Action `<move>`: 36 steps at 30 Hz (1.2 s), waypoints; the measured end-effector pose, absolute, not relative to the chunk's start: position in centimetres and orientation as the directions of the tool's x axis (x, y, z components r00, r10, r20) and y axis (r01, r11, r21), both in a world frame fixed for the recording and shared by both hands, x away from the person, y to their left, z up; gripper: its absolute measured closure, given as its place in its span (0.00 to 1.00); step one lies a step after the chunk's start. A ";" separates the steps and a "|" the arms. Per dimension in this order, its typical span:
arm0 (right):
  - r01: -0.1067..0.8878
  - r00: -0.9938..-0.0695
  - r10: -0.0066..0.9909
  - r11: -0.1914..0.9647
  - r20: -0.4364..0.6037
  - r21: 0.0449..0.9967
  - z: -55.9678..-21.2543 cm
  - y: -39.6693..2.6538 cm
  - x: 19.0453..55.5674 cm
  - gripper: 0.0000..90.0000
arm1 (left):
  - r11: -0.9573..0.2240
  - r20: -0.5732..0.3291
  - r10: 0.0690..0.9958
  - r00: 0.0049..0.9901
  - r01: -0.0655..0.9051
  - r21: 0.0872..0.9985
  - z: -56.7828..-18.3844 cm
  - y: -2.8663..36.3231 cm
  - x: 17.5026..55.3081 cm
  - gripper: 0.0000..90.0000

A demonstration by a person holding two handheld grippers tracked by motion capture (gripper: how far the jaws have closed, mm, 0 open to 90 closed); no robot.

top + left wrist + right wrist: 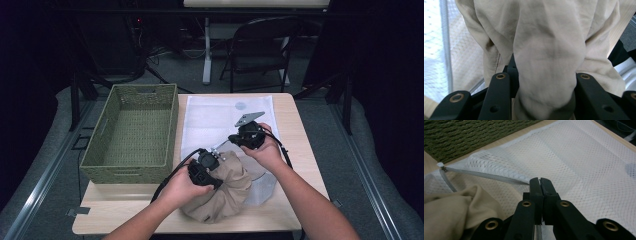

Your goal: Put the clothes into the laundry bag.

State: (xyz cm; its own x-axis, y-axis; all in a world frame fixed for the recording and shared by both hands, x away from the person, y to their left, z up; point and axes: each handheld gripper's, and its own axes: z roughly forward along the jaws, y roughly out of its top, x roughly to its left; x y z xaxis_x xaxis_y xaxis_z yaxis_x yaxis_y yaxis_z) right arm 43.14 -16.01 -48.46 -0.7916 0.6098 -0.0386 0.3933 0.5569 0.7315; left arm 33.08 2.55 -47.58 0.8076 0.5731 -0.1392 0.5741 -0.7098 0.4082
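Observation:
A white mesh laundry bag point(220, 117) lies flat on the table, its near end open. A bunched beige garment point(225, 195) sits at that opening. My left gripper point(205, 167) is shut on a thick fold of the garment point(549, 50), which bulges between its jaws point(544, 80). My right gripper point(222, 146) is just beyond it, shut on the bag's grey zipper edge point(486, 175), and lifts that edge off the lower mesh layer point(579, 170). In the right gripper view the jaws point(539, 181) meet on the zipper tape, with beige cloth point(454, 212) at the lower left under the raised mesh.
A green woven basket point(135, 132) stands empty at the left of the table, close beside the bag, and its wall point(469, 135) runs behind the zipper edge. A folding chair point(260, 50) stands beyond the table's far edge.

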 end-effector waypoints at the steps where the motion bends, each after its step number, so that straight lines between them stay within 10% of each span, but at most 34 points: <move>1: 0.390 -0.792 0.609 0.558 -0.042 0.733 -48.4 -16.0 43.1 0.99 | -0.708 -0.142 0.574 0.807 0.576 0.408 -47.8 2.5 33.1 0.71; 36: 0.266 -0.831 0.547 0.551 -0.101 0.791 -45.1 -16.3 38.4 0.99 | -0.670 -0.152 0.619 0.770 0.619 0.409 -50.1 2.1 33.4 0.71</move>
State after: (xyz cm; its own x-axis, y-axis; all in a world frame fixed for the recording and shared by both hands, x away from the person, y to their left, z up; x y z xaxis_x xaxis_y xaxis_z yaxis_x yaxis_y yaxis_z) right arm 38.44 -16.29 -45.10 -0.8309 0.5471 -0.1012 0.2661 0.5505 0.7913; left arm 33.36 2.15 -50.14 0.7703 0.6194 -0.1515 0.6194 -0.6703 0.4087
